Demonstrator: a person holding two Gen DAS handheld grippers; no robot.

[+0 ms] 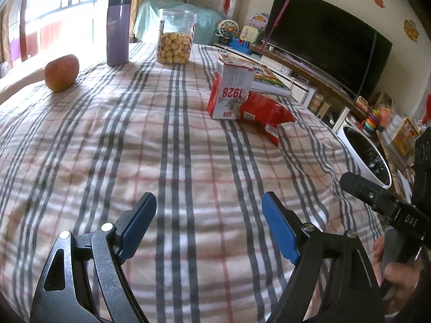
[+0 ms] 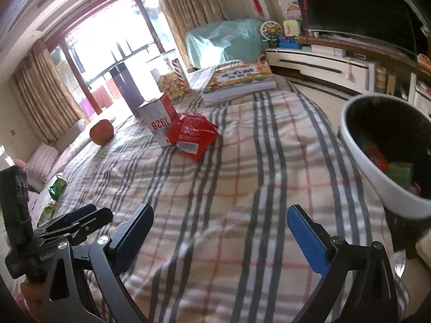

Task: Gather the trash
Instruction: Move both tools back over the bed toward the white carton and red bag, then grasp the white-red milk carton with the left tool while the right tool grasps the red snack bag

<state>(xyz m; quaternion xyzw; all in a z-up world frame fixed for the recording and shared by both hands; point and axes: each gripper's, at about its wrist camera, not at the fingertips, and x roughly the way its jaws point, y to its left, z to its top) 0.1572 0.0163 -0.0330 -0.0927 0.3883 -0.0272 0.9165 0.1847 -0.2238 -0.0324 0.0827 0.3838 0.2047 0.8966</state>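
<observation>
A white and red carton (image 1: 231, 91) marked 1928 lies on the plaid-covered table (image 1: 188, 167), touching a crumpled red wrapper (image 1: 266, 113). In the right wrist view the carton (image 2: 159, 123) and the red wrapper (image 2: 194, 134) sit mid-table, and a green wrapper (image 2: 56, 185) lies at the left edge. My left gripper (image 1: 212, 226) is open over bare cloth, well short of the carton. My right gripper (image 2: 221, 237) is open too, with nothing between its blue pads. A white bin (image 2: 377, 177) with a black liner stands off the table's right side, holding coloured scraps.
An apple (image 1: 62, 72), a purple flask (image 1: 118, 29) and a clear jar of biscuits (image 1: 176, 37) stand at the far side. A thick book (image 2: 239, 80) lies at the far right corner. A TV cabinet (image 2: 323, 64) runs beyond the bin (image 1: 366, 158).
</observation>
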